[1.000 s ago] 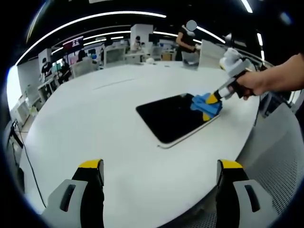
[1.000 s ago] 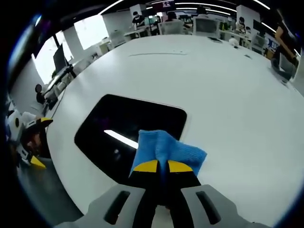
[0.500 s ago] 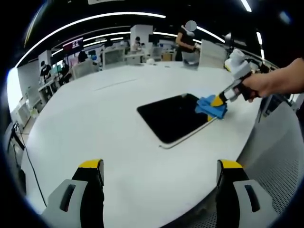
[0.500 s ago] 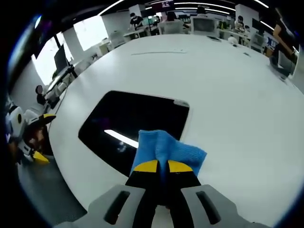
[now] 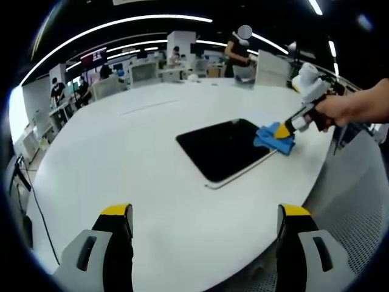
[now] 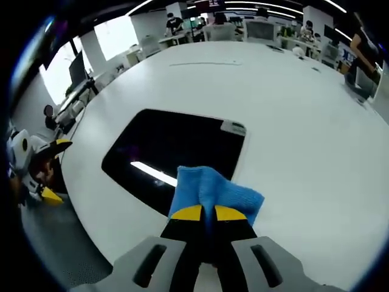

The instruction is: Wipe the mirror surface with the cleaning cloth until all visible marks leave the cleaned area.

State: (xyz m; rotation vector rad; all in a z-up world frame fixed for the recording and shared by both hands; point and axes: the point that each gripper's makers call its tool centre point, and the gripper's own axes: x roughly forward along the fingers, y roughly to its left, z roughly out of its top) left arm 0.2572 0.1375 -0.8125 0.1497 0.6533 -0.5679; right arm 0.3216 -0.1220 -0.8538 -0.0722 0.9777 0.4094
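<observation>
The mirror (image 5: 226,148) lies flat on the white round table (image 5: 121,158), a dark rectangle with rounded corners and a pale rim; in the right gripper view the mirror (image 6: 176,152) reflects a bright streak of ceiling light across its near part.

The right gripper (image 6: 208,213) has its yellow-tipped jaws pressed together on a folded blue cleaning cloth (image 6: 214,191), which fans out ahead of the tips. In that view the cloth overlaps the near edge of the mirror and partly the white table beside it. Seen from the left gripper view, the right gripper (image 5: 284,129) reaches in from the right, held by a person's hand (image 5: 340,111), and the cleaning cloth (image 5: 273,139) sits at the mirror's right-hand corner, half on the glass and half over the rim (whether it presses on the surface or just skims it cannot be told).

The left gripper (image 5: 203,216) hangs over the near edge of the table, well apart from the mirror, its two jaws spread wide with nothing between them. It also appears at the far left of the right gripper view (image 6: 36,176), beyond the table's edge.

Behind the table stretches an open office with desks, monitors and several people, under long strip lights.
</observation>
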